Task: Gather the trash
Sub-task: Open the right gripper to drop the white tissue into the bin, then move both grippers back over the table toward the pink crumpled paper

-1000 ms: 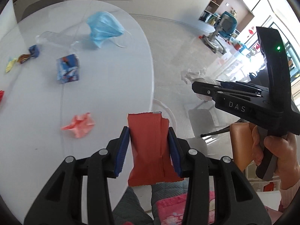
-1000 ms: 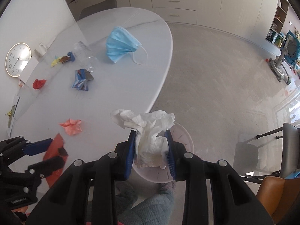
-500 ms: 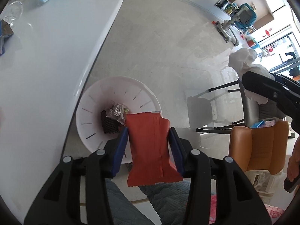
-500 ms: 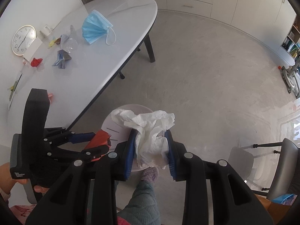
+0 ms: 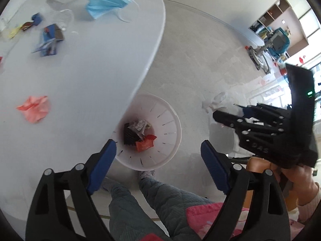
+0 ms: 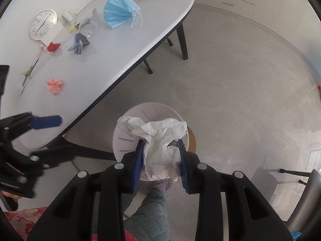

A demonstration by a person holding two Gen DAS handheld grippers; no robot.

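My left gripper (image 5: 158, 156) hangs over the white trash bin (image 5: 170, 120) on the floor, its jaws opening wide with nothing between them. A red wrapper (image 5: 145, 143) lies inside the bin beside a dark wrapper (image 5: 129, 135) and a crumpled silvery one (image 5: 141, 125). My right gripper (image 6: 161, 156) is shut on a crumpled white tissue (image 6: 158, 138), held above the bin (image 6: 124, 138). From the left wrist view the right gripper (image 5: 218, 116) is at the right of the bin with the tissue (image 5: 213, 102) sticking out.
On the white oval table (image 5: 90, 64) lie a blue face mask (image 5: 108, 2), a blue wrapper (image 5: 48, 40), a pink crumpled paper (image 5: 34, 108), a clear cup (image 6: 89, 27) and small wrappers. A wall clock (image 6: 42, 27) rests at its far end. The person's legs (image 5: 140, 204) stand by the bin. A chair (image 6: 307, 198) is at right.
The left gripper's jaws have spread and the red wrapper has dropped from them into the bin. The right gripper has moved down over the bin, still clamping the tissue.
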